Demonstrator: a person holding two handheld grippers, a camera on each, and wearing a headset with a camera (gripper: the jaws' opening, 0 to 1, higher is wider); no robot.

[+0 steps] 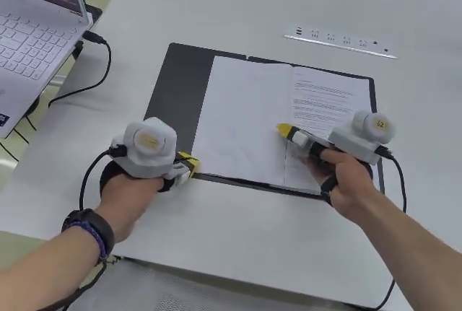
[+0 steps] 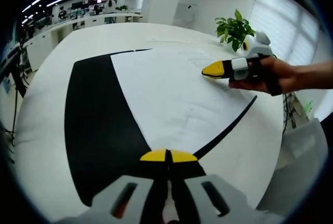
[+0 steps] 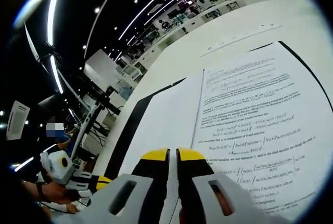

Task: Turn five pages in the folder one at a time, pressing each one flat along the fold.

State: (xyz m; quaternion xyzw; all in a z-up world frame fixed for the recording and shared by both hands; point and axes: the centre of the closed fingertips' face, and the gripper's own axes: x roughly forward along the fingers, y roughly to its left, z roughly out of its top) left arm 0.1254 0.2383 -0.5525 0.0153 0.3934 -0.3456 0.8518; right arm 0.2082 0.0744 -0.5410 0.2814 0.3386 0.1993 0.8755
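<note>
A black folder (image 1: 177, 87) lies open in the middle of a white bench (image 1: 238, 246), its left cover bare and a blank page (image 1: 242, 120) spread beside a page of printed text (image 1: 328, 102). The right gripper (image 1: 284, 131), held in the person's right hand (image 1: 346, 177), points its yellow tips at the fold between the two pages, low over the paper; its own view has the jaws drawn together with nothing between them, the printed lines running off to the right. The left gripper (image 1: 186, 165) sits at the folder's near edge, close to the blank page's lower corner, its jaws likewise closed and empty above the black cover. From the left gripper view, the right gripper (image 2: 210, 69) reaches in over the white sheet from the far side. From the right gripper view, the left gripper (image 3: 102, 181) shows low at the left. A laptop (image 1: 29, 29) stands at the bench's far left corner with a black cable (image 1: 94, 80) trailing from it, and a power strip (image 1: 339, 40) lies beyond the folder.
</note>
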